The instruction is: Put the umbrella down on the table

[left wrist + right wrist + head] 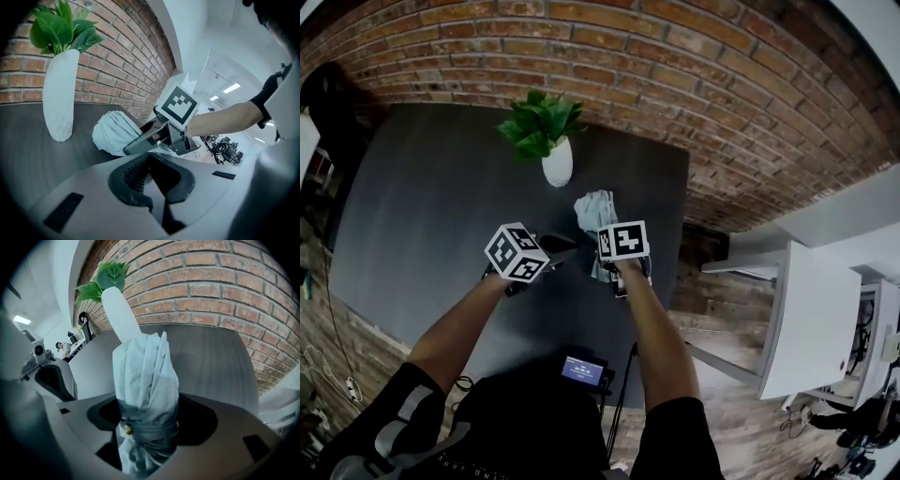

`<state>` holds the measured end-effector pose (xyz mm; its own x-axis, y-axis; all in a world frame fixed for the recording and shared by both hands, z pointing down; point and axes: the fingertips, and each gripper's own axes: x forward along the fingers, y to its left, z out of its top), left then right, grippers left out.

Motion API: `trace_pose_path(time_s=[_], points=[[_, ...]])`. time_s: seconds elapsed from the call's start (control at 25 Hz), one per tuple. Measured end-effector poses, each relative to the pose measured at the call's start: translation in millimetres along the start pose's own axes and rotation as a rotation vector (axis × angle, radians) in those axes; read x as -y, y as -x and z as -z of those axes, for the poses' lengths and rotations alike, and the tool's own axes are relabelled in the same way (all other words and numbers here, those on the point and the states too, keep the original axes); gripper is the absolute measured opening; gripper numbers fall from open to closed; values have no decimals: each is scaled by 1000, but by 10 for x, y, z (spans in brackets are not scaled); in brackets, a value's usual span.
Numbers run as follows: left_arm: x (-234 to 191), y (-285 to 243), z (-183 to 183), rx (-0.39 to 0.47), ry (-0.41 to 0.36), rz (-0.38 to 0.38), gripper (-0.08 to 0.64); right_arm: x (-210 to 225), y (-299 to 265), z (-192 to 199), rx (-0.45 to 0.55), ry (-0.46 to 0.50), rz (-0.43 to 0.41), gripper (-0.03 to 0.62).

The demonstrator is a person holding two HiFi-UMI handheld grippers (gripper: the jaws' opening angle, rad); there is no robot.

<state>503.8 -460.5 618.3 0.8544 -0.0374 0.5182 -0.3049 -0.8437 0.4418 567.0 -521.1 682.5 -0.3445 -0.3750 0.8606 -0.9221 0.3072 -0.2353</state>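
Note:
A folded pale blue-grey umbrella (595, 212) (145, 376) sticks out ahead of my right gripper (614, 267) (147, 432), which is shut on it just below its strap and snap button. The canopy end (115, 133) points toward the brick wall, low over the dark table (422, 206); whether it touches the top I cannot tell. My left gripper (555, 247) (157, 180) hovers just left of the umbrella, open, with nothing between its ridged pads. Its camera shows the right gripper (157, 140) side-on.
A white vase (557, 161) (58, 93) (119, 310) with green leaves stands at the table's far edge, just beyond the umbrella. Brick wall (675, 56) behind. The table's right edge (682, 234) is close to my right gripper. White furniture (811, 319) stands at right.

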Motion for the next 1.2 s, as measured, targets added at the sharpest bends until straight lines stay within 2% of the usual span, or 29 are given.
trace_pose_path(time_s=[0.52, 0.64, 0.88, 1.2], points=[[53, -78, 85, 24, 55, 42, 3, -40, -103, -15, 24, 94, 52, 339], [89, -17, 67, 29, 42, 42, 3, -71, -47, -22, 24, 95, 46, 353], [144, 187, 16, 55, 20, 25, 3, -150, 239, -135, 96, 86, 49, 357], [368, 445, 140, 35, -41, 30, 3, -457, 709, -101, 186, 56, -24, 357]])
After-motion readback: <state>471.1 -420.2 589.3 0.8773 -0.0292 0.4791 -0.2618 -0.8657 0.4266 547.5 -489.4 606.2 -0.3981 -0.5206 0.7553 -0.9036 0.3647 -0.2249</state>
